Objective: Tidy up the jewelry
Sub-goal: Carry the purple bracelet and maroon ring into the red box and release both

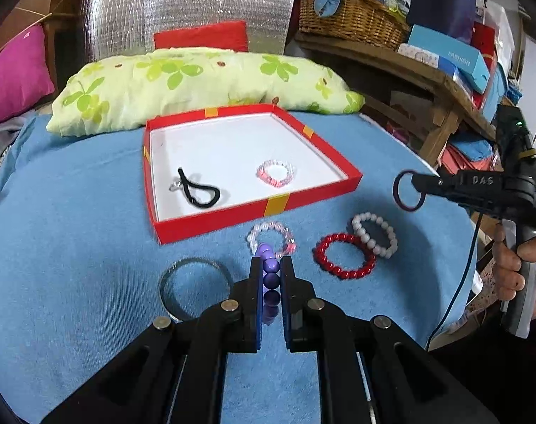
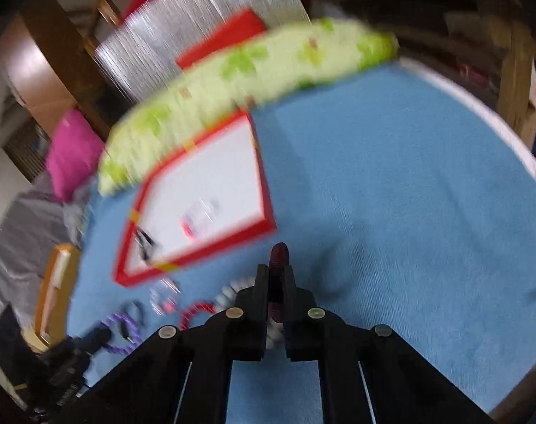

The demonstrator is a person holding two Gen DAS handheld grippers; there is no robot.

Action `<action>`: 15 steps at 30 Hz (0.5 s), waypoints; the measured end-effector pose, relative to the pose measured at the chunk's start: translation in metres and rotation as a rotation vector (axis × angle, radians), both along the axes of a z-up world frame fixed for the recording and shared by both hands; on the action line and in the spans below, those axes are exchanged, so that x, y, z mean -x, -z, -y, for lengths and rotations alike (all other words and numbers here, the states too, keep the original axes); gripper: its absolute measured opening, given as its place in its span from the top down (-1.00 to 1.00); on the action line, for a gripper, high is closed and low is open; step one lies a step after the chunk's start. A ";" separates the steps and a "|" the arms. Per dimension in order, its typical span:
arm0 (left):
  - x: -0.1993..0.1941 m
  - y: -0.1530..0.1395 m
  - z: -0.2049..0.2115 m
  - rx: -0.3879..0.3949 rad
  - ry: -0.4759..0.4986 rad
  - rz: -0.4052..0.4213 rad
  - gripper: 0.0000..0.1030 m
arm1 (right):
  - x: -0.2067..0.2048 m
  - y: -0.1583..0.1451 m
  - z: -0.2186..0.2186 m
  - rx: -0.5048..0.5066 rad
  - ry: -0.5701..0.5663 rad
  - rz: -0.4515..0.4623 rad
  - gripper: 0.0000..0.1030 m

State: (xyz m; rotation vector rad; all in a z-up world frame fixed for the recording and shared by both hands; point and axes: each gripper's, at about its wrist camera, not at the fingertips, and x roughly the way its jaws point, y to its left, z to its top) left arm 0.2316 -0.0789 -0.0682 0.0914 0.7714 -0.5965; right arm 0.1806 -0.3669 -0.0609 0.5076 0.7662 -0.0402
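Left gripper was clamped narrow on a purple beaded bracelet, held above the blue cloth. Right gripper was pinched on a dark maroon ring bangle, up off the cloth, right of the red shallow box with white floor. In the box: black hair tie and pink-white beaded bracelet. On the cloth in front of it: pale pink beaded bracelet, red beaded bracelet, white beaded bracelet, clear bangle. Right view was motion-blurred.
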 end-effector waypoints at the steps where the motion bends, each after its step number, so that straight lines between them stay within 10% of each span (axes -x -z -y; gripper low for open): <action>1: 0.000 -0.001 0.000 0.003 0.000 0.004 0.82 | 0.002 -0.004 0.000 0.000 -0.001 0.027 0.85; 15: -0.066 -0.045 0.022 0.066 -0.054 0.070 0.82 | -0.066 -0.018 -0.029 -0.140 -0.108 0.122 0.85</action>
